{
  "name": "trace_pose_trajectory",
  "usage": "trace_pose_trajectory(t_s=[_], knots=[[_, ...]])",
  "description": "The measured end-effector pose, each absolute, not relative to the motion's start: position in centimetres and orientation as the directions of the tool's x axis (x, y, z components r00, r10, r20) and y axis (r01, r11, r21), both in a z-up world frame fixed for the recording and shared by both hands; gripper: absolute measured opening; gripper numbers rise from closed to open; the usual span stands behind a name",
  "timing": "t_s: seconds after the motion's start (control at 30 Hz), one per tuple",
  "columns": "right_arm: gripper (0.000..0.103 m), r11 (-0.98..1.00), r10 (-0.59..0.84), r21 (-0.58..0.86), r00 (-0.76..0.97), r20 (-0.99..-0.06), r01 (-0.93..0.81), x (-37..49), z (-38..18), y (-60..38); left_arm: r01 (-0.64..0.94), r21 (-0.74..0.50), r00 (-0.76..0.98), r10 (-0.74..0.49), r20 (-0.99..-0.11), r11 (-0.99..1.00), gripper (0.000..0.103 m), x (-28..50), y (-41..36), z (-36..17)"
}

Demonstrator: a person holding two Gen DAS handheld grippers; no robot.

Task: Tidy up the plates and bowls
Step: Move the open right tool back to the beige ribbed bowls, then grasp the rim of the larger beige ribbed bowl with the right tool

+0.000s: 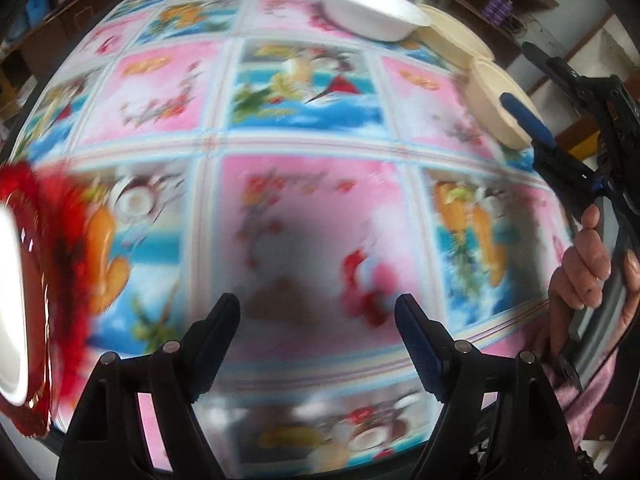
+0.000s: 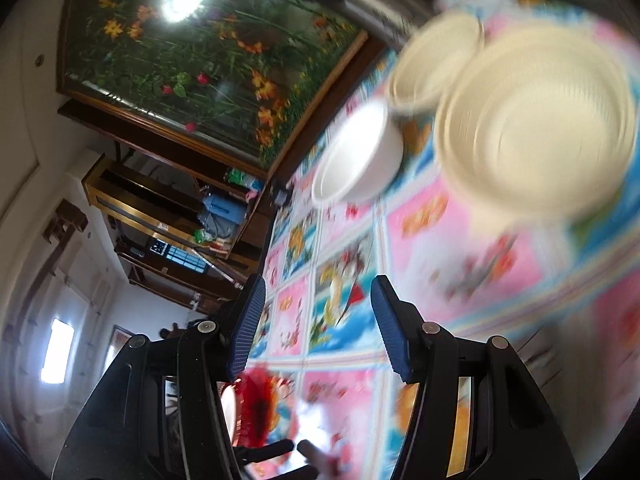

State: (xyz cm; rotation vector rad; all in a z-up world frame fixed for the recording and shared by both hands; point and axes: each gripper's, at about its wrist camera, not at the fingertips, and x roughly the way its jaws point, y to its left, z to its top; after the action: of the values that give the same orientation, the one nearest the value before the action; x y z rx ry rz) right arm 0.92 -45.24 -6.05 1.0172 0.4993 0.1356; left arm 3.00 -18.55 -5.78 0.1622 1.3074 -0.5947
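Right wrist view: three bowls sit grouped in the upper right of the frame. The nearest cream bowl (image 2: 536,132) is upright and shallow, with ribbed inner walls (heavy motion blur, so detail is poor). A second cream bowl (image 2: 436,60) sits just behind it and a white bowl (image 2: 356,160) to its left; whether their rims touch I cannot tell. Judged: they stand loose, not yet nested, so stacking is the likely job. The right gripper (image 2: 318,320) has its jaws well apart with nothing between them, tilted toward the near cream bowl, probably lining up on its rim.

Left wrist view: the left gripper (image 1: 318,332) hangs over bare printed tablecloth (image 1: 304,208), jaws spread wide and empty, well apart from the bowls at upper right. At the left edge is a red-rimmed plate (image 1: 24,280) with a white centre, fringed in red feathers, only partly in frame.
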Motion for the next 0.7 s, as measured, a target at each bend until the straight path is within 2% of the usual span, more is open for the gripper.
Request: trace_pose_trajectory(t_s=[0.17, 0.3, 0.43, 0.57, 0.63, 0.7], knots=[[0.055, 0.657, 0.212, 0.747, 0.928, -0.308, 0.098, -1.3, -2.5, -51.1, 0.541, -0.213, 0.157, -0.347, -0.925, 0.813, 0.080, 3.9, -22.2, -3.2], [0.055, 0.720, 0.088, 0.679, 0.952, -0.295, 0.144, -3.7, -0.6, -56.2, 0.568, -0.200, 0.184, -0.359, -0.915, 0.799, 0.080, 5.0, -25.5, -1.3], [0.055, 0.598, 0.046, 0.781, 0.965, -0.258, 0.180, -6.5, -2.4, -61.5, 0.560, -0.225, 0.227, -0.409, -0.884, 0.798, 0.080, 6.8, -28.7, -0.2], [0.055, 0.521, 0.010, 0.807, 0.943, -0.332, 0.278, -6.8, -3.7, -63.4, 0.502, -0.276, 0.277, -0.454, -0.847, 0.820, 0.080, 8.4, -31.3, 0.0], [0.055, 0.475, 0.068, 0.845, 0.947, -0.314, 0.246, -6.7, -4.4, -64.0, 0.483, -0.271, 0.324, -0.458, -0.828, 0.833, 0.080, 8.7, -32.5, -0.2], [0.055, 0.448, 0.107, 0.851, 0.928, -0.356, 0.275, -5.9, -5.3, -64.2, 0.457, -0.287, 0.344, -0.464, -0.816, 0.842, 0.080, 9.0, -33.4, -0.7]])
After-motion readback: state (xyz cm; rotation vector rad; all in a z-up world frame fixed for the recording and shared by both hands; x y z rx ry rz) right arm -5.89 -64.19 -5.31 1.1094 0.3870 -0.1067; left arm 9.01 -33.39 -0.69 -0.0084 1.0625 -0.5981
